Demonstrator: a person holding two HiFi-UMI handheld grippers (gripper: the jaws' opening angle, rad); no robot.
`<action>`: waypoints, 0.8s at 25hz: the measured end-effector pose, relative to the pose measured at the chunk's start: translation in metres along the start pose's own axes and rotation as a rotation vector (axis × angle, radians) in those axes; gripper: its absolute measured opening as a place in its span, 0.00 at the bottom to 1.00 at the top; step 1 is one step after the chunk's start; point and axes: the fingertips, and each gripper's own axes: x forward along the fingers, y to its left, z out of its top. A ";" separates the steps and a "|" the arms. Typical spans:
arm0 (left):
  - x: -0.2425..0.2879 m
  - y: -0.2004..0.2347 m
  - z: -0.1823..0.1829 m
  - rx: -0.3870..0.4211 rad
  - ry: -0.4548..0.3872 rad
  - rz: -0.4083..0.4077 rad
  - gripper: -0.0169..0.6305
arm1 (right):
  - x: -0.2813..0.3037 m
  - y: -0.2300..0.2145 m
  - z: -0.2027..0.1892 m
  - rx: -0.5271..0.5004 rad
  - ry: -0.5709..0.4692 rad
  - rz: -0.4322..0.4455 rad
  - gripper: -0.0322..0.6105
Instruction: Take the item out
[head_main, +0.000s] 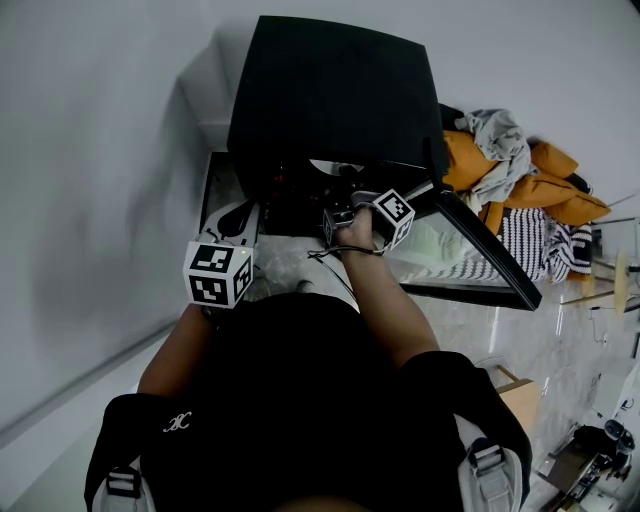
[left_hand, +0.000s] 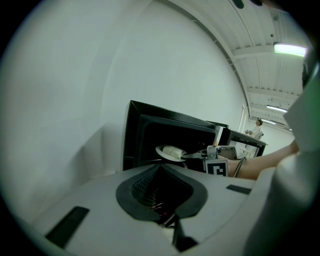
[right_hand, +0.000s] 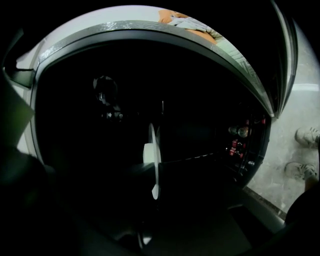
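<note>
A black microwave (head_main: 330, 90) stands against the white wall with its door (head_main: 470, 250) swung open to the right. Inside it is a white plate (left_hand: 162, 153) with a pale lump of food (left_hand: 175, 149) on it. My right gripper (left_hand: 189, 156) reaches into the cavity and is shut on the plate's rim. In the right gripper view the plate (right_hand: 155, 186) shows edge-on between the dark jaws of the right gripper (right_hand: 152, 165). My left gripper (head_main: 218, 272) hangs back to the left of the microwave, shut on nothing, and points at the opening (left_hand: 162, 172).
A pile of orange, grey and striped clothes (head_main: 520, 170) lies to the right behind the door. A cardboard box (head_main: 515, 390) stands on the marble floor at the right. The person's shoes (right_hand: 306, 136) show below the open door. The white wall fills the left side.
</note>
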 end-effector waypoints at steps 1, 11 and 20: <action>0.001 -0.001 0.000 0.001 -0.002 -0.002 0.04 | 0.000 0.000 0.000 -0.001 0.007 0.010 0.09; 0.005 -0.011 0.000 0.005 -0.006 -0.020 0.04 | -0.021 -0.003 -0.002 -0.013 0.063 0.054 0.09; 0.006 -0.017 -0.003 0.011 -0.005 -0.039 0.04 | -0.037 0.015 -0.018 -0.061 0.140 0.101 0.08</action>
